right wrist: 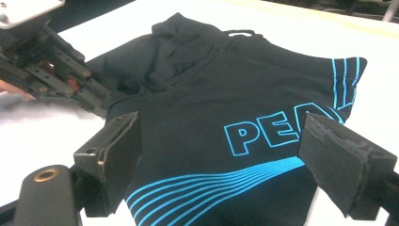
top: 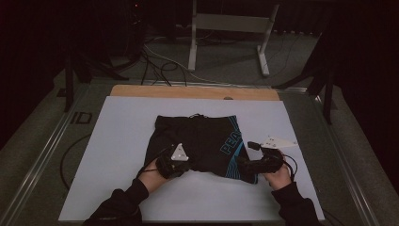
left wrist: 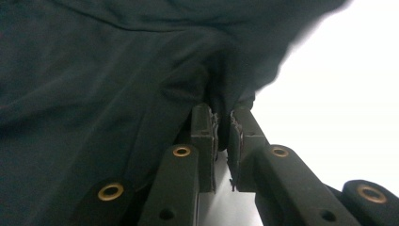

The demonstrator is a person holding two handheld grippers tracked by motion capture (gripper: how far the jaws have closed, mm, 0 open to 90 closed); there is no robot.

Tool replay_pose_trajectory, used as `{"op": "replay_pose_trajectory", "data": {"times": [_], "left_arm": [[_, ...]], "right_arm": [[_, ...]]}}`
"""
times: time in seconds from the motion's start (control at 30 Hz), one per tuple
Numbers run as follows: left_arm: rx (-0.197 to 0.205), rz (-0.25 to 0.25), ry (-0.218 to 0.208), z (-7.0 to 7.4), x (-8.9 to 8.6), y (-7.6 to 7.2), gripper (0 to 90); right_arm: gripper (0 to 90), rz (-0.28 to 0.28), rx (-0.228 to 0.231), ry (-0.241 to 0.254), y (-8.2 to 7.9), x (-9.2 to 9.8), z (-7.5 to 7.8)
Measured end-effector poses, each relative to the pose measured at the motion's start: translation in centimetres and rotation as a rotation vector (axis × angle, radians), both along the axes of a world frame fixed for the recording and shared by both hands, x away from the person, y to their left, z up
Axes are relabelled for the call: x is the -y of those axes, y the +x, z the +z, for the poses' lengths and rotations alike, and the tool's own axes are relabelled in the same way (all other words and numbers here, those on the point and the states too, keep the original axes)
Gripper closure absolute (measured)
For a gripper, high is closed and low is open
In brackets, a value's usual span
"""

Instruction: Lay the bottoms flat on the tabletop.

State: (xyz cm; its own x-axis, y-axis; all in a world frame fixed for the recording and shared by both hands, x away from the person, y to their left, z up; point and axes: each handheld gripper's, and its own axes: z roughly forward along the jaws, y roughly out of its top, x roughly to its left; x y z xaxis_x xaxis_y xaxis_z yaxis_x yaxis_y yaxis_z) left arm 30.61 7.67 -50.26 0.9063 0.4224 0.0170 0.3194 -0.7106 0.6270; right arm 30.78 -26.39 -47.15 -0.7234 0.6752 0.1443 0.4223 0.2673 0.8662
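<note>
Black shorts point(top: 202, 141) with blue "PEA" lettering and blue stripes lie flat on a white board point(top: 117, 132). My left gripper point(top: 186, 165) is at the near hem of the shorts' left leg. In the left gripper view the shorts point(left wrist: 117, 70) bunch up into the left gripper point(left wrist: 223, 115), whose jaws are shut on a fold of the fabric. My right gripper point(top: 243, 165) is at the near right corner of the shorts. The right gripper point(right wrist: 219, 141) stands open, its jaws wide apart on either side of the printed leg point(right wrist: 226, 103). The left gripper point(right wrist: 106, 110) also appears at that view's upper left.
A wooden strip point(top: 193, 92) runs along the board's far edge. Beyond the table a pale metal stand point(top: 230, 28) and loose cables point(top: 155, 61) sit on the floor. Metal rails point(top: 42, 155) border the table's sides. White board lies bare left and right of the shorts.
</note>
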Motion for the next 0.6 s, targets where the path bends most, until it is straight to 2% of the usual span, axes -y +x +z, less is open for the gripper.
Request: {"op": "replay_pose_trajectory", "data": {"times": [0.03,0.07,0.1,0.13,0.2,0.23,0.3,0.33,0.37,0.4,0.43,0.5,0.6], "left_arm": [[-0.002,-0.026,0.018,0.4,0.1,-0.4,82.5],[-0.002,-0.026,0.018,0.4,0.1,-0.4,82.5],[-0.030,-0.072,0.034,1.1,0.5,-1.3,82.4],[-0.036,-0.093,0.044,1.6,0.6,-1.8,82.4],[-0.040,-0.102,0.044,2.0,0.7,-2.2,82.3],[-0.081,-0.095,-0.015,3.0,0.7,-2.5,82.3],[-0.128,-0.092,-0.074,4.0,0.6,-2.5,82.2],[-0.152,-0.087,-0.122,4.4,0.6,-2.5,81.6],[-0.152,-0.087,-0.122,4.4,0.6,-2.5,79.6],[-0.184,-0.093,-0.219,5.1,0.3,-2.3,79.6],[-0.183,-0.083,-0.232,5.4,0.1,-2.3,72.1],[-0.110,-0.067,-0.231,5.8,-0.1,-2.6,60.6],[-0.072,-0.065,-0.233,5.8,-0.9,-2.9,58.3]], "right_arm": [[14.7,-0.002,-0.001,0.000,0.0,0.0,0.0],[14.7,-0.002,-0.001,0.000,0.0,0.0,0.0],[14.7,-0.005,0.006,0.006,-0.1,0.1,0.1],[14.7,-0.006,0.005,0.005,-0.1,0.1,0.2],[14.8,-0.006,0.006,0.004,-0.1,0.2,0.2],[14.8,-0.008,0.009,0.008,-0.1,0.2,0.3],[14.8,-0.008,0.009,0.009,-0.2,0.2,0.4],[14.8,-0.008,0.010,0.008,-0.2,0.2,0.4],[14.8,-0.008,0.010,0.008,-0.2,0.2,0.4],[14.9,-0.009,0.010,0.009,-0.2,0.2,0.4],[14.9,-0.008,0.013,0.011,-0.2,0.3,0.4],[14.9,-0.008,0.012,0.011,-0.2,0.4,0.5],[14.9,-0.007,0.014,0.005,-0.2,0.4,0.4]]}}
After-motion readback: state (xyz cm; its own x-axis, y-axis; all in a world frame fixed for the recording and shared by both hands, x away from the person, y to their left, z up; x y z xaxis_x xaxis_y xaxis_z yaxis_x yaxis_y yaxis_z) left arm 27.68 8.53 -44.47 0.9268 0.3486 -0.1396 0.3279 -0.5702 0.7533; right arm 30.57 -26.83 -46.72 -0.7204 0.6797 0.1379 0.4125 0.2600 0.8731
